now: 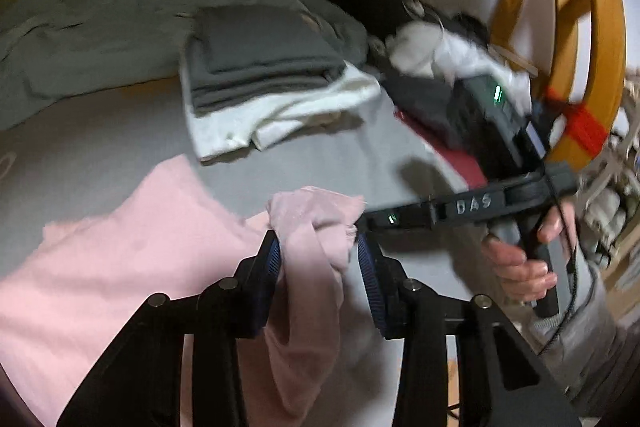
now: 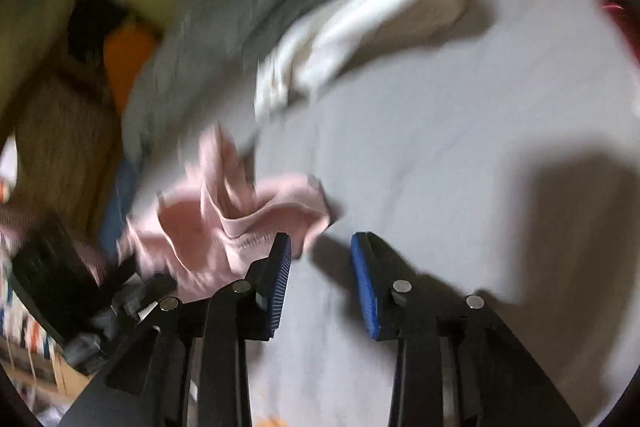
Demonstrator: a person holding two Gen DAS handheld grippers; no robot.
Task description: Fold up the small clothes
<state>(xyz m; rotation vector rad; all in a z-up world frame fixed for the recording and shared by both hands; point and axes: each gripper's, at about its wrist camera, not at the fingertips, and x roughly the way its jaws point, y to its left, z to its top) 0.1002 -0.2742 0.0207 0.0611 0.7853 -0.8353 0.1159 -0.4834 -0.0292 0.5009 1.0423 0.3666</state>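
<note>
Left wrist view: the left tongs are clenched on a bunched fold of the pink garment, which spreads across the lower left of the frame on the grey bed sheet. At upper centre, a stack of folded grey cloths rests on a white cloth. The right tongs enter from the right edge, touching the pink fold; grip unclear here.

Right wrist view: the right tongs are released, nothing between them. The pink garment lies left of centre, blurred.
</note>
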